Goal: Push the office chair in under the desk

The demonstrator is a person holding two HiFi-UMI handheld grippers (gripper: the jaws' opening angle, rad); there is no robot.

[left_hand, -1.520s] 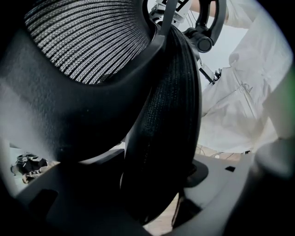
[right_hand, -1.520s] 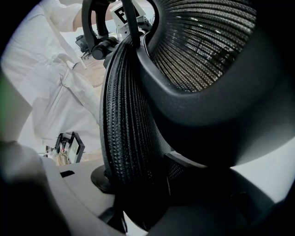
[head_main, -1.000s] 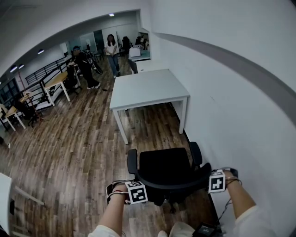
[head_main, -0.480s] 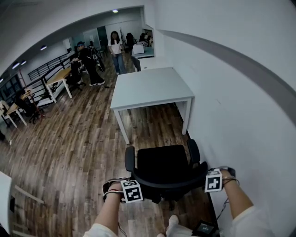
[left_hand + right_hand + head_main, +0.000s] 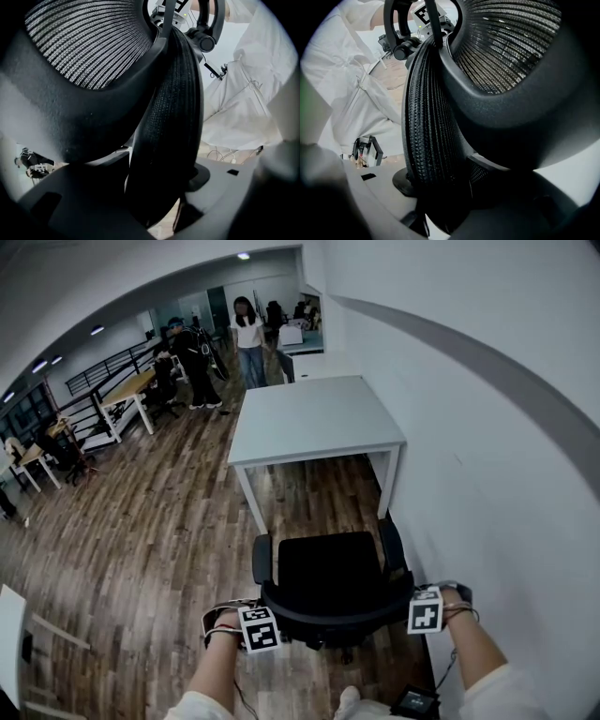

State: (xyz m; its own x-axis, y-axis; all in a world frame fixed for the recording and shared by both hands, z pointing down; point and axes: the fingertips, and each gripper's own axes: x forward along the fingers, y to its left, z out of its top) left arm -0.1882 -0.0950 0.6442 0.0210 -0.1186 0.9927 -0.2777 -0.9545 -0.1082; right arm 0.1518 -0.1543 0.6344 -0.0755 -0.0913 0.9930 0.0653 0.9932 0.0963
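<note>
clamping the backrest (image 5: 337, 613): left gripper (image 5: 154, 197), just closing, and right gripper (image 5: 445, 197).

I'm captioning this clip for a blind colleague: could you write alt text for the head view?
Seen from above, a person's left claw, its jaws having just closed further, and right claw clamp the backrest of a black office chair. The chair faces a white desk beside the wall, its seat not yet under it.

Setting: open-plan office. Long room with wood-plank floor (image 5: 141, 531); a white desk (image 5: 314, 418) stands against the wall with a black office chair (image 5: 328, 573) before it, and more desks (image 5: 127, 395) line the left side. People (image 5: 249, 343) stand at the far end under ceiling lights (image 5: 244, 256).
</note>
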